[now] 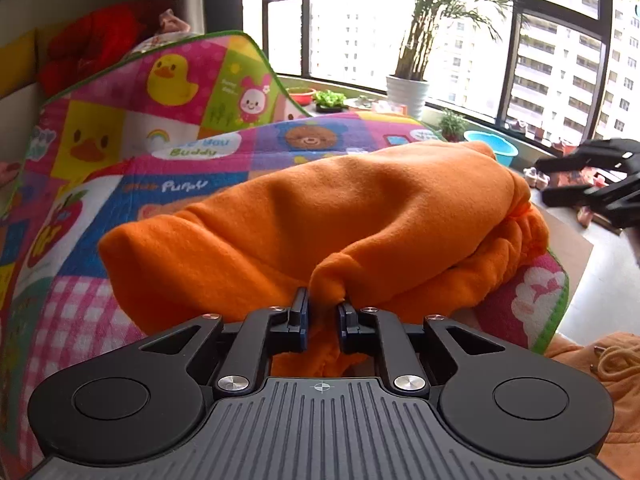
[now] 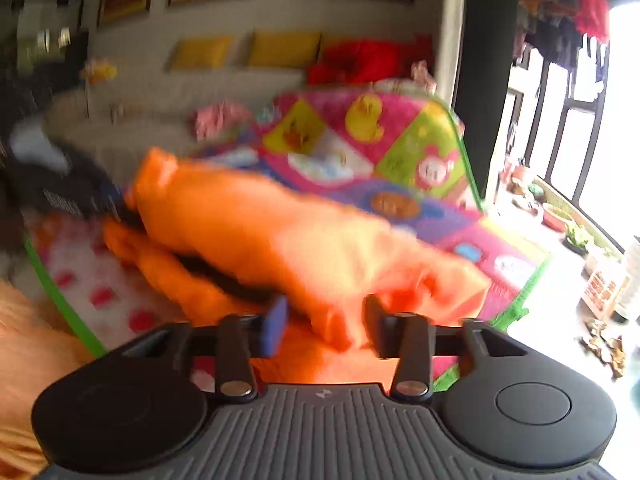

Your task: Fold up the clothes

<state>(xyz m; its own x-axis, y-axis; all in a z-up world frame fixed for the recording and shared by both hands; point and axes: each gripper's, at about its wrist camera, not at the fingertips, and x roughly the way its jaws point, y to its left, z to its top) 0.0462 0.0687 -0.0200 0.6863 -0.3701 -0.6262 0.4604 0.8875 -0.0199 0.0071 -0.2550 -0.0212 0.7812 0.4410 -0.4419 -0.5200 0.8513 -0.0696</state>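
An orange fleece garment (image 1: 320, 220) lies bunched on a colourful cartoon play mat (image 1: 120, 140). My left gripper (image 1: 323, 316) is shut on a pinched fold of the orange garment at its near edge. In the right wrist view, which is blurred, the same orange garment (image 2: 280, 240) lies on the mat (image 2: 400, 152). My right gripper (image 2: 326, 324) is open, with its jaws wide apart around the garment's near corner. The right gripper also shows in the left wrist view (image 1: 592, 184) at the far right, beyond the garment. The left gripper shows in the right wrist view (image 2: 80, 196) at the far left.
A second pale orange garment (image 1: 608, 372) lies off the mat's green edge at the right. A potted palm (image 1: 412, 80), small plants and a blue basin (image 1: 492, 144) stand by the window. A sofa with yellow cushions (image 2: 240, 52) and red fabric is behind the mat.
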